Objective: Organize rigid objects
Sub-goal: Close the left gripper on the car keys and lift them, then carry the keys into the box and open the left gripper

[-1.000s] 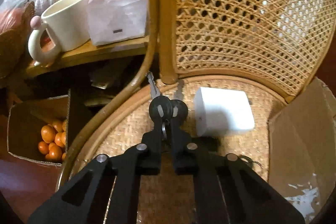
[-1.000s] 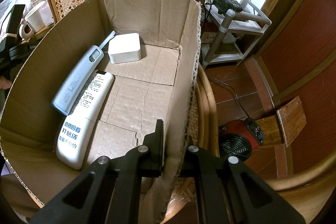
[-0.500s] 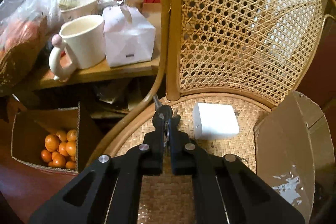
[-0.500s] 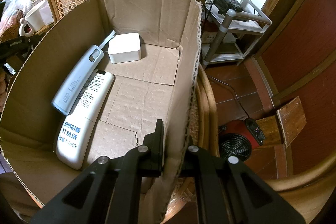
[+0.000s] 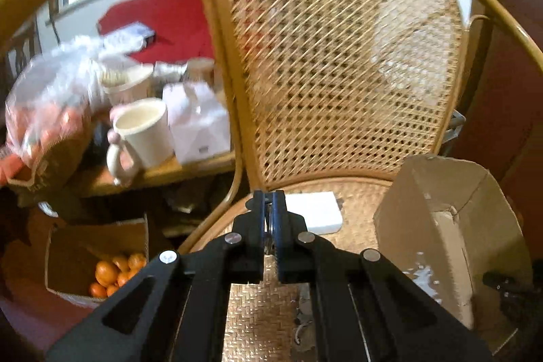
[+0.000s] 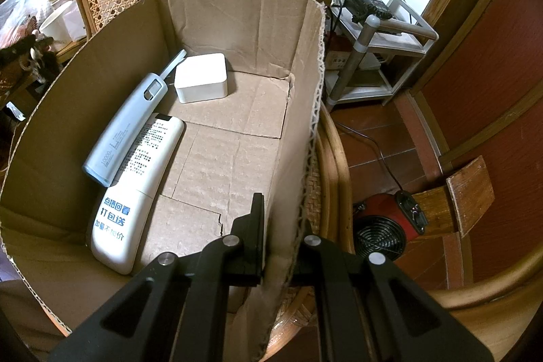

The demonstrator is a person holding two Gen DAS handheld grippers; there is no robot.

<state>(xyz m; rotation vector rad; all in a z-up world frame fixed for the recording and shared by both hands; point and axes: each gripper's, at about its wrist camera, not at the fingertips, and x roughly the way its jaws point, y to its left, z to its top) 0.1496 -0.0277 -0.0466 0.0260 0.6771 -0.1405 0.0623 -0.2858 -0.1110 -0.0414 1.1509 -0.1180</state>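
Up in the left wrist view, the left gripper (image 5: 269, 202) pinched a thin metal piece, keys perhaps, above the cane seat (image 5: 261, 314), near a white block (image 5: 314, 216). Right wrist view: the right gripper (image 6: 280, 226) clamped the cardboard box (image 6: 298, 131) wall; a remote (image 6: 135, 189), power bank (image 6: 124, 131) and white box (image 6: 200, 77) lay inside.

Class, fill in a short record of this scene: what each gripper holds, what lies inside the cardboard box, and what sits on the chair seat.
Left gripper: shut on a small metal item, too blurred to identify, above the woven cane chair seat
Right gripper: shut on the side wall of the open brown cardboard box
In box: white rounded square case; pale blue power bank; long white remote with blue print
On seat: flat white rectangular block
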